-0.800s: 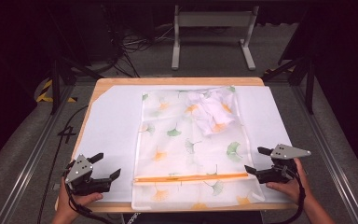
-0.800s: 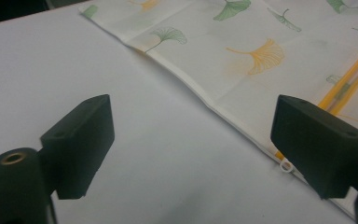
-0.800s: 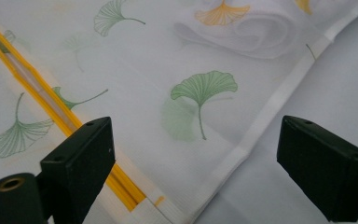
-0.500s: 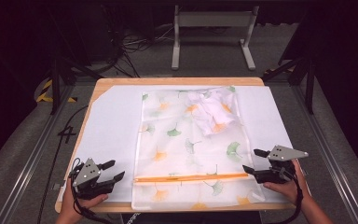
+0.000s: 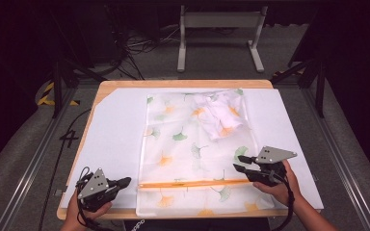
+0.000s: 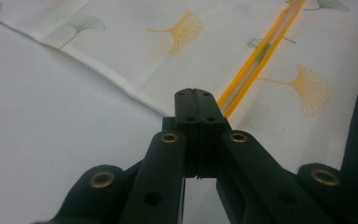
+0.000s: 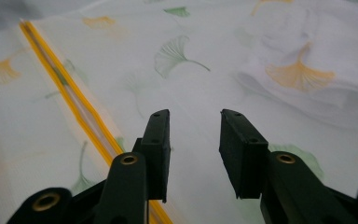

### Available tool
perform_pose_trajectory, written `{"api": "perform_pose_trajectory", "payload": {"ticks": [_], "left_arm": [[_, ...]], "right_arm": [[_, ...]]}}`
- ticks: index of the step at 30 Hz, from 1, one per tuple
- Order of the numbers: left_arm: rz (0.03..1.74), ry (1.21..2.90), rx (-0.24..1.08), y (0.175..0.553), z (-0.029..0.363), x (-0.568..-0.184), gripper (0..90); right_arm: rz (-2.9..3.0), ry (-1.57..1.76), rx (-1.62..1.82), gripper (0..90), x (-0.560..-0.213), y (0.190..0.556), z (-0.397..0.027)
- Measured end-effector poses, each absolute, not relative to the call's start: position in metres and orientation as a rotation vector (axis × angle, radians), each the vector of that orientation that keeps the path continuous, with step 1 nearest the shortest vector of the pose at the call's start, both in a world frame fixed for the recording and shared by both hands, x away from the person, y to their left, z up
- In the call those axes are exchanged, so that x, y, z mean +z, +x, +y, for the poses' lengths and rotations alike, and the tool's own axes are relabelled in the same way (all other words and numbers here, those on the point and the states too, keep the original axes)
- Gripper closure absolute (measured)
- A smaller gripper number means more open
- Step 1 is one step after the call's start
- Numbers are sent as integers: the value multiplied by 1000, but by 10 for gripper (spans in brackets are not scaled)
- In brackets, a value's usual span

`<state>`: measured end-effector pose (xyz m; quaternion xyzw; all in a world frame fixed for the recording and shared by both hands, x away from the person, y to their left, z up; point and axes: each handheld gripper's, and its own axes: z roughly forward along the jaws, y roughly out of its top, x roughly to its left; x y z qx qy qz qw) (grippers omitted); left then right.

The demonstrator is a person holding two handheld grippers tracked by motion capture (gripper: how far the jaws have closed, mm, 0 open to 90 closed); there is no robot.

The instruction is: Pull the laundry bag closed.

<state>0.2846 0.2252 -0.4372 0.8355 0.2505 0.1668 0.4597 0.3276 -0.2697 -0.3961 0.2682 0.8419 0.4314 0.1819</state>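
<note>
Because the zip bag (image 5: 195,154) is thin, limp and slippery, grip its stiffer orange zip strip (image 5: 192,183) — just left of the open, empty right tool (image 5: 240,162); left tool (image 5: 125,182) closed, empty.

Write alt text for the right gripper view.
Open black tongs hover just above a clear bag printed with orange and green leaves. Its orange zip strip runs diagonally past the left jaw, and a crumpled white garment shows through the bag at upper right.
</note>
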Motion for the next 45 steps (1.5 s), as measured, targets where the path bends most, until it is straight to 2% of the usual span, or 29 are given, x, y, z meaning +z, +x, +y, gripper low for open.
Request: {"api": "perform_pose_trajectory", "payload": {"ticks": [15, 17, 22, 32, 45], "left_arm": [[551, 2141, 359, 275, 207, -443, 900], [539, 2174, 356, 272, 202, -447, 900], [542, 2209, 334, 267, 198, -454, 900], [539, 2231, 309, 268, 195, -462, 900], [533, 2230, 306, 267, 197, -462, 900]], "right_arm": [[2525, 544, 1239, 616, -392, 348, -174], [2548, 510, 1245, 648, -393, 351, -159], [2643, 413, 1259, 659, -395, 358, -114], [2776, 249, 1251, 645, -407, 356, -32], [2933, 109, 1108, 670, -429, 353, 23]]}}
